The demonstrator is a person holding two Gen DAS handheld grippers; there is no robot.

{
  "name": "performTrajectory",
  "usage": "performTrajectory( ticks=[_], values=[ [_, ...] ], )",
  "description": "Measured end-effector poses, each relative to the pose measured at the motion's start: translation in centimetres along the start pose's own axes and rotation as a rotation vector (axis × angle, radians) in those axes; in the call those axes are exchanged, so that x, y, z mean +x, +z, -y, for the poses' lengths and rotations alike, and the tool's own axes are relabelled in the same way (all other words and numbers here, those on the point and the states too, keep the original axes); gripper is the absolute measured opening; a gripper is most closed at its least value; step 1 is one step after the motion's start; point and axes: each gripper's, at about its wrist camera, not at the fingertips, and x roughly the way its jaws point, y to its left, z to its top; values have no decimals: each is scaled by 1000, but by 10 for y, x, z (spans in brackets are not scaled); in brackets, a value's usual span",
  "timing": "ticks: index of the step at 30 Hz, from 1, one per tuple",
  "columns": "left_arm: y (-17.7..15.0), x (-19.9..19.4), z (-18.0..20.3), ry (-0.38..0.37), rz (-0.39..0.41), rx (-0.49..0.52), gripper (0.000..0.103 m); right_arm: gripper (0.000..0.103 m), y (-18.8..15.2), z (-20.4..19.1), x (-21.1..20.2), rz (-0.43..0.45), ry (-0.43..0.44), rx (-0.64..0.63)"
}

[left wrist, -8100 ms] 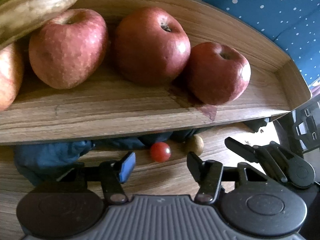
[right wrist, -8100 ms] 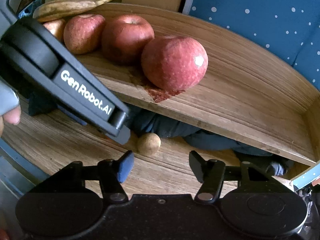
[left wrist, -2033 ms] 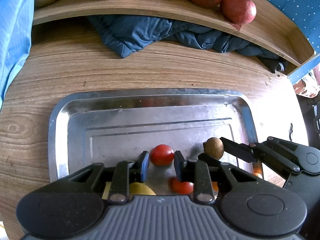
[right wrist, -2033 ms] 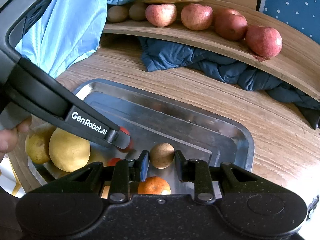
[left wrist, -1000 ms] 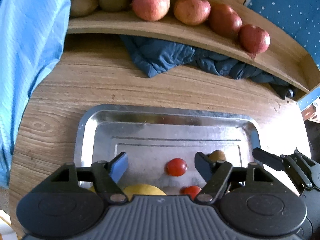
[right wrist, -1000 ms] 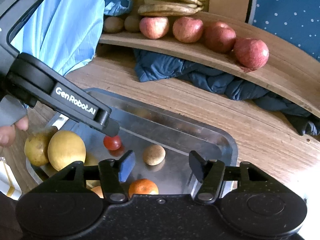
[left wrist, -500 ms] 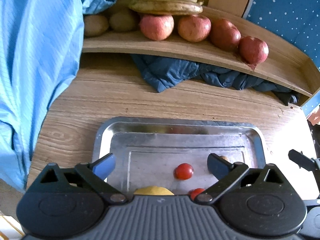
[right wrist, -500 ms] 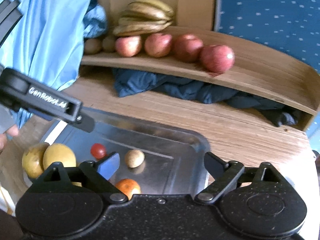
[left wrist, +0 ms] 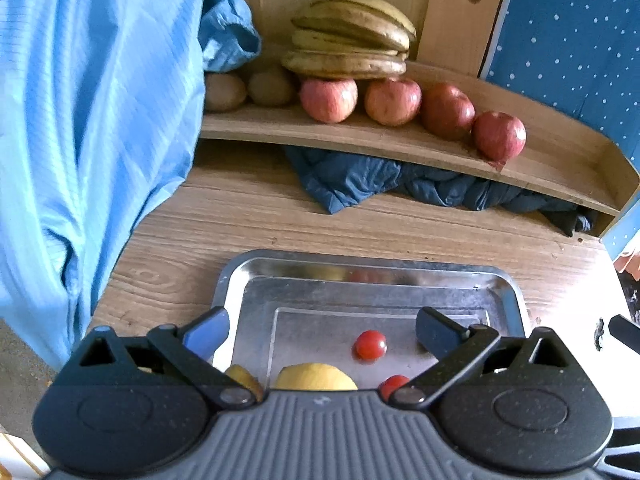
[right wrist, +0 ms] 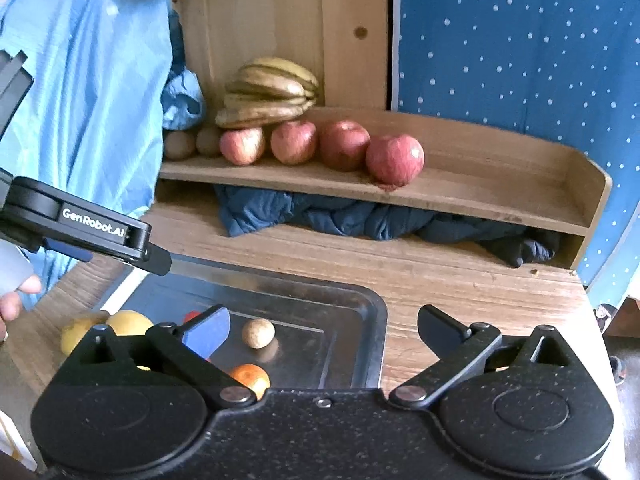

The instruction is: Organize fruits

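A metal tray (left wrist: 508, 300) lies on the wooden table; it also shows in the right wrist view (right wrist: 360, 320). In it lie a cherry tomato (left wrist: 370, 345), a second tomato (left wrist: 394, 385), a yellow fruit (left wrist: 316, 378), a small brown fruit (right wrist: 259, 333) and an orange (right wrist: 250, 378). My left gripper (left wrist: 322, 328) is open and empty above the tray's near side. My right gripper (right wrist: 323, 330) is open and empty above the tray's right edge. The left gripper's finger (right wrist: 158, 258) shows in the right wrist view.
A wooden shelf (left wrist: 400, 148) at the back holds several red apples (left wrist: 446, 110), bananas (left wrist: 348, 46) and two kiwis (left wrist: 270, 87). A dark blue cloth (left wrist: 360, 180) lies under the shelf. A light blue garment (left wrist: 80, 120) hangs at the left.
Both grippers let go of the tomato and the brown fruit in the tray, opened wide, and have pulled back and up from the tray.
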Motion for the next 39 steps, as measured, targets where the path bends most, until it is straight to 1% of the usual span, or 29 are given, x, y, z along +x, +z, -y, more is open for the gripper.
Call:
performTrajectory(
  ticks=[3,7,9,15,21,24,29,33,36,39],
  values=[
    [-8,-9,-2,9,26,-2,102,102,-4,0,-8,12,4,9],
    [-18,-24,-7,13,83,-6,102,102,-11,5,-16,21,6,57],
    [-22,-29,-9,15,97,-10,102,102,-15,7,-21,23,1,71],
    [-30,-43,-14,34,101,-23,102,102,-16,8,-34,36,2,101],
    [-34,-55,-19,42,130,-9,102,102,-8,2,-42,71,8,107],
    [-36,-57,-25,34,135,-19,102,102,-6,-3,-42,70,12,104],
    [-40,-62,-32,-7,170,-18,102,102,-7,-10,-45,64,4,104],
    [-45,-68,-39,-32,190,-12,103,102,-7,-18,-49,67,-26,110],
    [-51,-74,-48,-39,200,-11,103,102,-11,-27,-54,72,-91,108],
    [-57,-82,-58,-44,213,-2,103,102,-14,-36,-59,85,-128,121]
  ],
)
